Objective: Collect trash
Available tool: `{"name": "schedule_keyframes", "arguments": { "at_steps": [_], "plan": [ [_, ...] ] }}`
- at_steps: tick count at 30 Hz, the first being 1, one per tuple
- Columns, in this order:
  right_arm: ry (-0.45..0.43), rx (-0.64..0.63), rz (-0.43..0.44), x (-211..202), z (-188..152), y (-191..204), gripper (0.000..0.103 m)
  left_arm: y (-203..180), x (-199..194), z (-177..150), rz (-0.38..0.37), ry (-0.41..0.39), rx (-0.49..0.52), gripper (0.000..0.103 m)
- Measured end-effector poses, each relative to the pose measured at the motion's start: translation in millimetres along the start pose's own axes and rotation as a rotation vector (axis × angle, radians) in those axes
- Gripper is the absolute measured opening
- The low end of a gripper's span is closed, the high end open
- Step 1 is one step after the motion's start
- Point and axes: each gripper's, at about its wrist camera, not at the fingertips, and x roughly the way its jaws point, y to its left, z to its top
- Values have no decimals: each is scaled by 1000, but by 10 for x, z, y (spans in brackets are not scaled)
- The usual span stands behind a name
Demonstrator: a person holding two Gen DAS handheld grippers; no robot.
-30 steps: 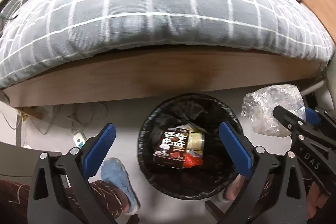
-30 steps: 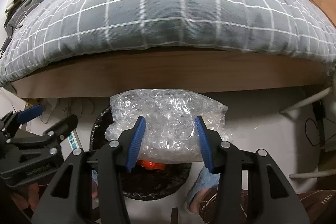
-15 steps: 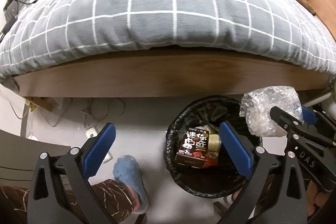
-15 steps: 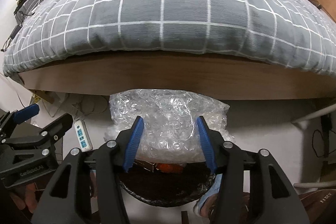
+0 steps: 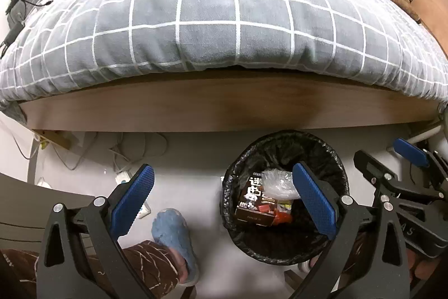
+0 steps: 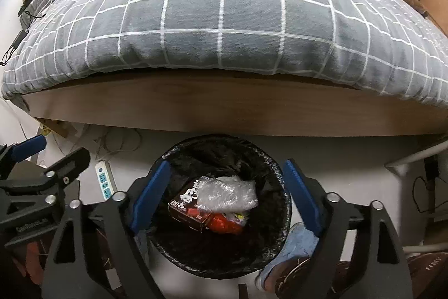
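A round bin with a black liner [image 6: 280, 178] [image 5: 340, 170] stands on the floor by the bed. Inside it a clear bubble-wrap wad [image 6: 226, 194] [image 5: 277, 182] lies on top of a brown carton [image 6: 186, 210] [image 5: 253, 205] and a red wrapper [image 6: 224, 224]. My right gripper [image 6: 226, 196] hovers above the bin, its jaws opening wide, nothing between the pads. In the left wrist view my left gripper [image 5: 224, 198] stands open and holds nothing, just left of the bin, with its right finger [image 5: 313, 201] over the bin's mouth.
A bed with a grey checked duvet [image 6: 224, 16] and a wooden side board [image 6: 224, 111] runs behind the bin. A white power strip [image 6: 105, 181] and cables lie on the floor at the left. The person's feet in blue slippers [image 5: 173, 237] [image 6: 291, 251] flank the bin.
My right gripper has opened and the bubble-wrap wad has dropped from it into the bin. In the left wrist view the bin has slid from the middle to the right.
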Motion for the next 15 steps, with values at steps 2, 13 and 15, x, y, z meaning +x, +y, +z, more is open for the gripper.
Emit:
{"name": "schedule_keyframes", "arguments": {
  "at_steps": [2, 13, 15],
  "plan": [
    [-4, -7, -4, -35, -3, -40, 89, -15, -29, 11, 1, -6, 2, 97],
    [-109, 32, -74, -681, 158, -293, 96, -168, -642, 180, -40, -91, 21, 97],
    [-151, 45, -86, -934, 203, -362, 95, -188, -831, 212, -46, -119, 24, 97]
  ]
}}
